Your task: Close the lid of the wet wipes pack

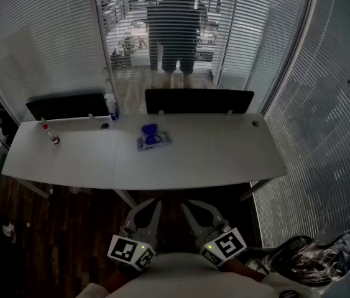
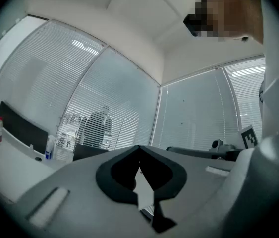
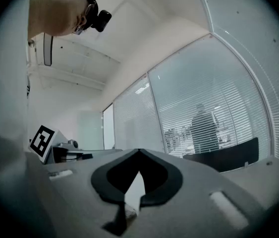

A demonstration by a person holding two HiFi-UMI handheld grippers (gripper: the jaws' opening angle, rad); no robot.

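Note:
The wet wipes pack [image 1: 153,138] lies near the middle of the white table [image 1: 212,160], and its blue lid [image 1: 149,131] stands up open. Both grippers are held low by the person's body, in front of the table's near edge and well short of the pack. The left gripper [image 1: 155,203] has its jaw tips touching, with nothing between them [image 2: 139,147]. The right gripper [image 1: 186,204] is shut the same way and holds nothing [image 3: 139,150]. Neither gripper view shows the pack.
A small red-capped bottle [image 1: 53,136] stands at the table's left. A blue-based bottle [image 1: 110,107] stands at the back, between two dark screens [image 1: 198,100]. A person [image 1: 173,30] stands behind the blinds. A black bag [image 1: 311,258] lies on the floor at lower right.

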